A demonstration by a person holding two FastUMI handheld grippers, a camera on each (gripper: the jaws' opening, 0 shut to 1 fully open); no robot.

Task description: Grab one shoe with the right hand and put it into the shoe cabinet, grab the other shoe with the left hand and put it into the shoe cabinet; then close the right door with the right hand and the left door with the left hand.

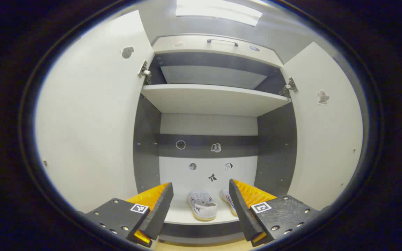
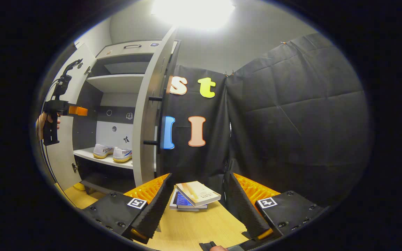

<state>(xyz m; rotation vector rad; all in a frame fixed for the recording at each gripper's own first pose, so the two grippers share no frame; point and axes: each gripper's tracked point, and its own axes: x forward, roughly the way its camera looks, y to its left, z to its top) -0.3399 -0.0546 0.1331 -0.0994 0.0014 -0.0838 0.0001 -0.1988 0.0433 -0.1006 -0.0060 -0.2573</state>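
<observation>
The scene is a booth with a pale wall and ceiling light above, black cloth hung along the right side, and a light wooden floor (image 2: 194, 226). In the right gripper view, a small stack of books (image 2: 192, 197) lies on that floor near the cloth.

The shoe cabinet (image 1: 215, 48) stands with both doors swung wide. The left door (image 1: 92, 118) and the right door (image 1: 323, 125) are white on their inner faces, each carrying a small sticker. The interior side panels are dark grey. A white upper shelf (image 1: 215, 99) spans the full width; below it, the back panel is white with a dark band across it and several small stickers. A dark handle sits on the top panel.

Both shoes rest on the white lower shelf (image 1: 180, 216), side by side and close together. The left shoe (image 1: 201, 205) is white canvas with a yellowish sole edge and striped side markings, laces visible on top. The right shoe (image 1: 229, 202) matches it; in the left gripper view it is partly hidden behind a finger.

The left gripper (image 1: 201, 212) faces the cabinet opening, level with the lower shelf, jaws spread wide and holding nothing. In the right gripper view it appears held by a hand (image 2: 44, 122) in front of the left door.

The right gripper (image 2: 198, 205) is aimed past the outer face of the right door toward the cloth wall, jaws apart and empty, above the floor.
</observation>
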